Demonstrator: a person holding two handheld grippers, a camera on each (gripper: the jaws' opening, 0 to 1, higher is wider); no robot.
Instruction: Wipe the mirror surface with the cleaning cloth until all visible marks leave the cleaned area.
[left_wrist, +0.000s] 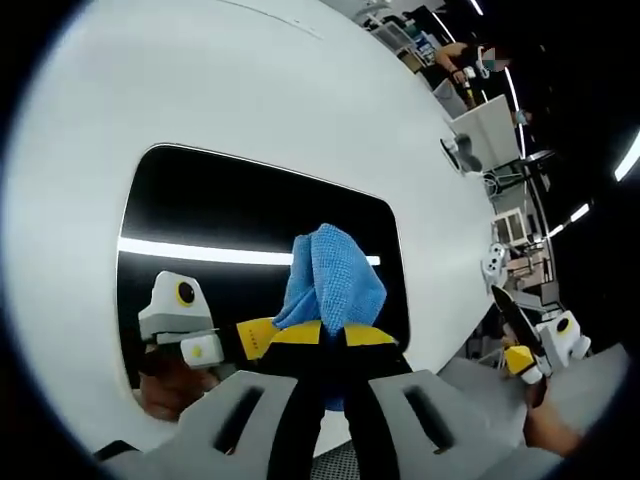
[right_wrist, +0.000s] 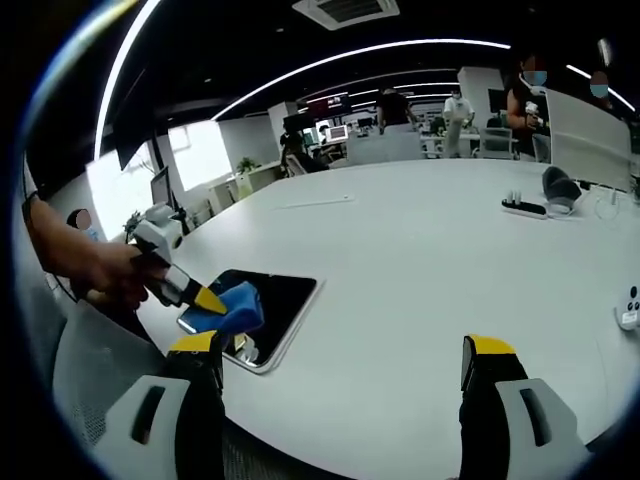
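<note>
The mirror (left_wrist: 230, 215) is a dark glass rectangle with rounded corners, lying flat on the white table (left_wrist: 250, 80). My left gripper (left_wrist: 322, 336) is shut on a blue cleaning cloth (left_wrist: 336, 272), which presses against the glass near the mirror's right half. The glass reflects a ceiling light strip and the gripper. In the right gripper view the left gripper (right_wrist: 190, 290), held by a hand, pushes the cloth (right_wrist: 236, 306) onto the mirror (right_wrist: 280, 300) near the table's edge. My right gripper (right_wrist: 340, 350) stands wide open over bare table, apart from the mirror, with nothing between its jaws; it also shows as the right gripper (left_wrist: 522, 358).
A power strip (right_wrist: 524, 207) and a grey rounded object (right_wrist: 560, 185) lie far across the table. A small white device (right_wrist: 630, 305) sits near the right edge. People stand at desks in the background. The table's near edge curves just below the mirror.
</note>
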